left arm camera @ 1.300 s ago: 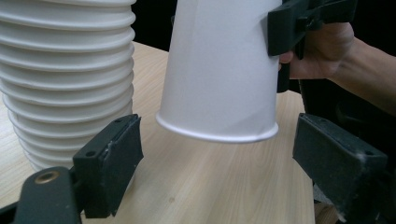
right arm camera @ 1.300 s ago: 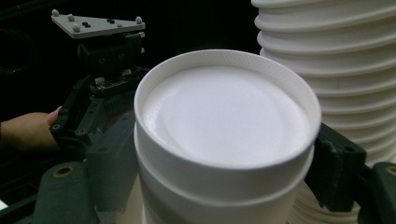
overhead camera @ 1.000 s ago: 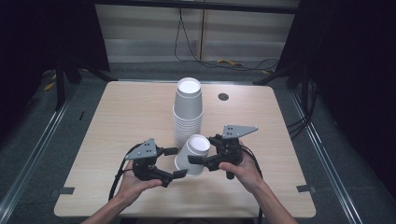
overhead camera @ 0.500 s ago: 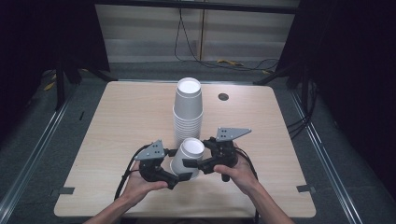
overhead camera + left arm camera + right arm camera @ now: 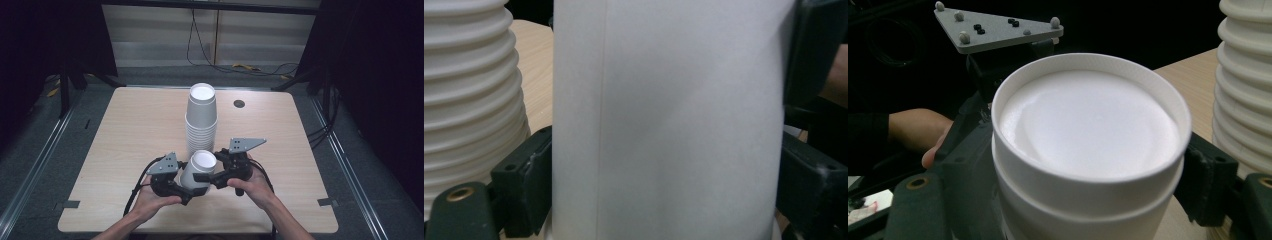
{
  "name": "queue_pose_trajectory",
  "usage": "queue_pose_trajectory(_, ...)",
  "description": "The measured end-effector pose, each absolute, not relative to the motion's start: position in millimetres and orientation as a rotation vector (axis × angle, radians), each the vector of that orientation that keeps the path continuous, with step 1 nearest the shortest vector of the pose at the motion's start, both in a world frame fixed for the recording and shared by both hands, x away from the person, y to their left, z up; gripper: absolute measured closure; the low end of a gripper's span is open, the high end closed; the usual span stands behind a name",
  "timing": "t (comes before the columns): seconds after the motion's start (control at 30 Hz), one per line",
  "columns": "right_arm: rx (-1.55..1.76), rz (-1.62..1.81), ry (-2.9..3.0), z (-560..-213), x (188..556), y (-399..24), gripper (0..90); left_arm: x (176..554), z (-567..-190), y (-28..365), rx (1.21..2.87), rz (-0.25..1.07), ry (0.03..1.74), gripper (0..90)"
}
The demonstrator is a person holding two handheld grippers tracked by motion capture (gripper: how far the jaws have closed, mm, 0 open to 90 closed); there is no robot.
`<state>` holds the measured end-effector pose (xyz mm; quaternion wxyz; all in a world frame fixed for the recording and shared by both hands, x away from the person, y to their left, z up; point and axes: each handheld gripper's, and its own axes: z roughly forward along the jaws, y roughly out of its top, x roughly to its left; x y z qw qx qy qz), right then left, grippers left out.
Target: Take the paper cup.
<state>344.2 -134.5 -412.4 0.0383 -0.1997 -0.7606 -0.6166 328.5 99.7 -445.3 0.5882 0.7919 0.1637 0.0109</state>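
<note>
Cups (image 5: 196, 172) — two nested, upside-down, smooth white paper, tapered — sit between both tongs near the front of the pale wood-grain surface (image 5: 125, 130). Left tongs (image 5: 182, 186), lately narrowing, flank the lower wall; right tongs (image 5: 200, 177) clasp the upper. Ribbed stack (image 5: 201, 120) stands just behind.

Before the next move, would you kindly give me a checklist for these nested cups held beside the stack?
1. Left tool jaws press the nested cups at the wall, having just been closing: ok.
2. Right tool jaws clamp them under the rims: ok.
3. Two rims show, cups not yet parted: ok.
4. Cup stack upright, apart from the held cups: ok.
5. Top cup empty: ok.
</note>
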Motion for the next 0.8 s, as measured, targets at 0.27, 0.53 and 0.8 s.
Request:
queue_pose_trajectory(0.27,-0.670,-1.831,-2.290,-413.3,346.5,-136.8,21.3,328.1,-443.9,103.3,1.869,0.031,0.353,14.0)
queue_pose_trajectory(0.53,-0.667,-1.801,-2.318,-412.8,345.0,-134.8,13.5,329.1,-442.6,103.9,1.872,0.028,0.332,15.4)
queue_pose_trajectory(0.8,-0.673,-1.781,-2.314,-410.6,345.6,-135.6,13.7,329.6,-444.9,103.7,1.890,0.023,0.320,15.7)
